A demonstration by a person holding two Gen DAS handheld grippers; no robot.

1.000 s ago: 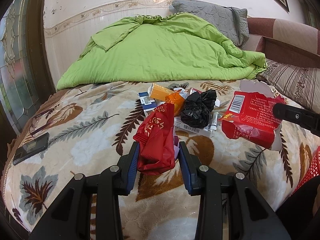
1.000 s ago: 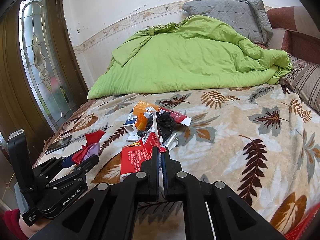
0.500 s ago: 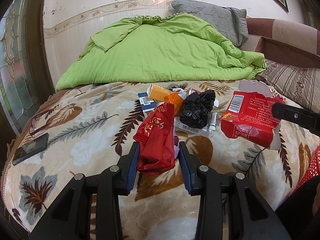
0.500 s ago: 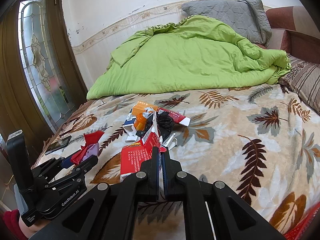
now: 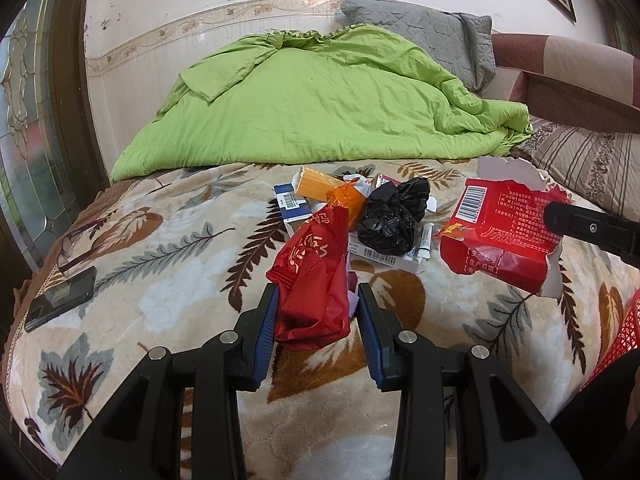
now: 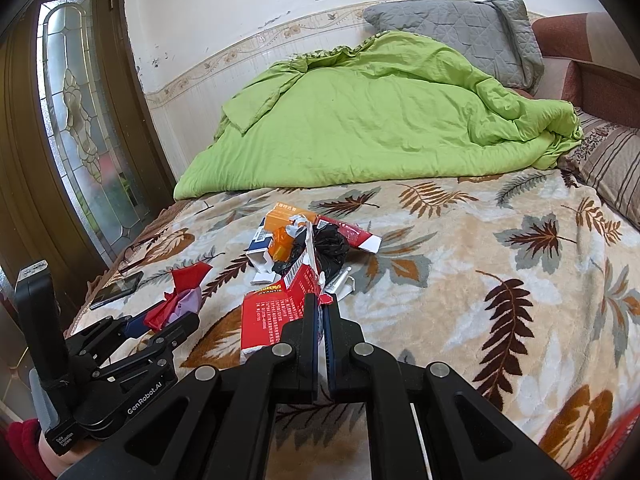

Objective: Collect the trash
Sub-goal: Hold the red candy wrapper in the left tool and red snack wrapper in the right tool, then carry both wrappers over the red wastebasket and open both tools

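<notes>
- Left tool: blue pads clamped on a crumpled red plastic bag. A bit of pale purple material shows beside the bag, between the pads. Bag is lifted clear of the bed, bunched at its lower part; likely gripped there so the loose film does not slip out.
- Right tool: jaws together, pinching the thin edge of a torn red carton, barcode panel up. Seen from the left wrist view, the carton hangs off the bedspread at the right, its ragged grey inner side showing. Flat card suits an edge pinch; hence the near-zero gap.
- Remaining trash: pile near the middle of the leaf-pattern bedspread, just beyond the left tool. Contents: black plastic bag, orange box, blue-and-white box, white barcoded box under the black bag, small white tube to its right.
- Red mesh basket at the near right edge of the bed, only partly in frame; judged to be the drop point for both held pieces.
- Non-trash: dark phone near left on the bed, well apart from the pile. Green quilt and grey pillow at the far end.
- Judgement: both hands loaded, so a carry to the basket comes before more picking.
</notes>
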